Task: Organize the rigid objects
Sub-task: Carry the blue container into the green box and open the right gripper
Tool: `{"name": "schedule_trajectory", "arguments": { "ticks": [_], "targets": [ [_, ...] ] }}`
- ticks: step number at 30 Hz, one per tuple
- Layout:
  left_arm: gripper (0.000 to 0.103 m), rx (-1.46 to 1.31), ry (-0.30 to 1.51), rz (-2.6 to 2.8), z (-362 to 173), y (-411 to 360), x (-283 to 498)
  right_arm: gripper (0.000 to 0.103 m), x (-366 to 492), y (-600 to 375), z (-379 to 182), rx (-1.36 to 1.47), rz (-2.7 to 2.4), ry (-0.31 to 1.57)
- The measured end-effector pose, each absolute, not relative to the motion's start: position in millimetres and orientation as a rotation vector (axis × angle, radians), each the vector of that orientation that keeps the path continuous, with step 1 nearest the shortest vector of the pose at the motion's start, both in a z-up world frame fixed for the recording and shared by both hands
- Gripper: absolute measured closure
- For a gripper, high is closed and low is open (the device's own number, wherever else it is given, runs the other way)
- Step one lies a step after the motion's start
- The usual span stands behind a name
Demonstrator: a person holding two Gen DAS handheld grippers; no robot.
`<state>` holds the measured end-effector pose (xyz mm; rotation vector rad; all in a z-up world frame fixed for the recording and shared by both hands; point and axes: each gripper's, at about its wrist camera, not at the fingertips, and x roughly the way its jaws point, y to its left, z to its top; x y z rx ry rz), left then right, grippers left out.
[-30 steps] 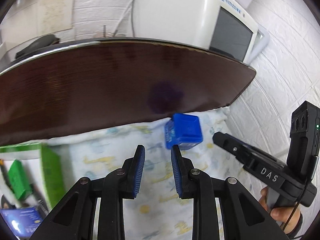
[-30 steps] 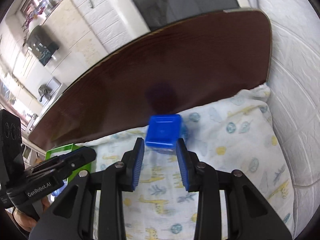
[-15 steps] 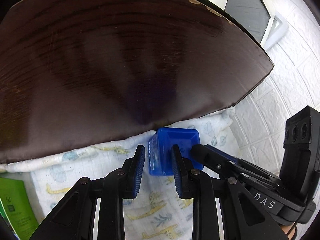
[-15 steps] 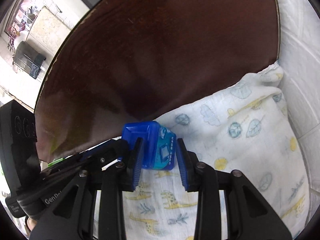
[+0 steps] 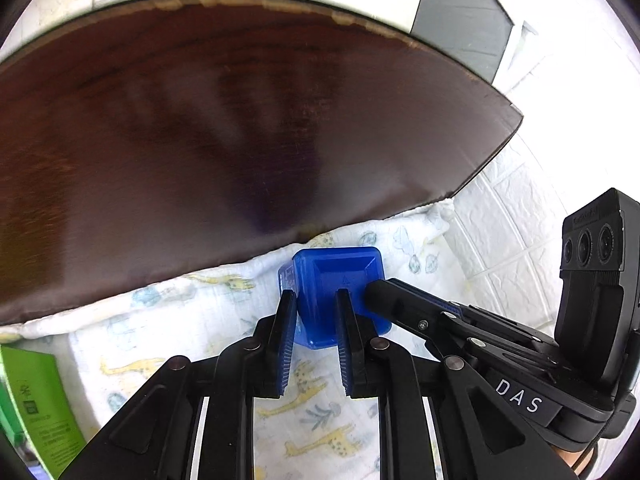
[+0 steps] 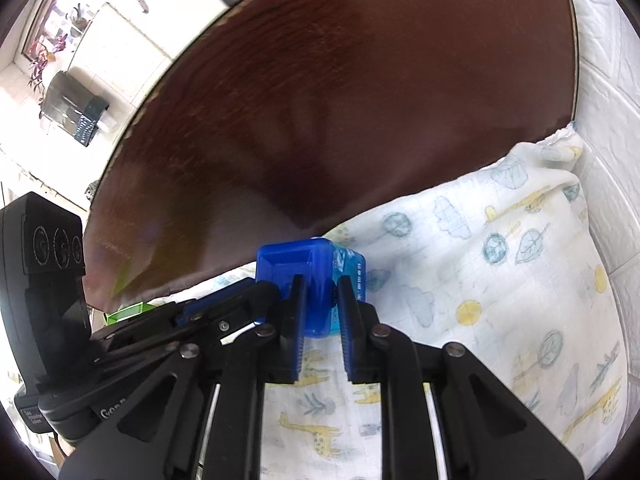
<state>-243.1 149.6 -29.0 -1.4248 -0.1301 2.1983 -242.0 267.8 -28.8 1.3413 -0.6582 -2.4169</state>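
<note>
Left gripper (image 5: 314, 300) jaws narrow, ribbed blue pads clamped on the near left part of the blue box (image 5: 336, 280). Right gripper (image 6: 320, 288) likewise narrow, pads pinching the same blue box (image 6: 316, 264) from its right side. Both grips sit on one box; the pad contact faces are partly hidden behind the fingers.

Box: small rigid translucent blue plastic cube, recessed top, printed label on the side too small and skewed to read. It rests on a white muslin cloth (image 6: 500, 280) with giraffe, cloud and leaf print, right at the edge of the dark wood board (image 5: 240, 140).

Right gripper body reads "DAS" in the left wrist view; the left body's lettering is cut off ("Gon…").

Green carton (image 5: 40, 408) cut off at the left edge, its text illegible. White brick-textured wall (image 5: 512, 220) beyond. Background past the board is overexposed.
</note>
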Motion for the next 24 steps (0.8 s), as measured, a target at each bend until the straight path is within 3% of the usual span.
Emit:
{"name": "schedule_trajectory", "arguments": {
  "ticks": [12, 24],
  "targets": [
    [0.086, -1.279, -0.124, 2.329, 22, 102, -200, 0.087, -207, 230, 17, 1.201, -2.416, -0.565],
    [0.086, -1.184, -0.217, 2.566, 72, -42, -147, 0.086, -180, 97, 61, 1.07, -2.289, -0.369]
  ]
}}
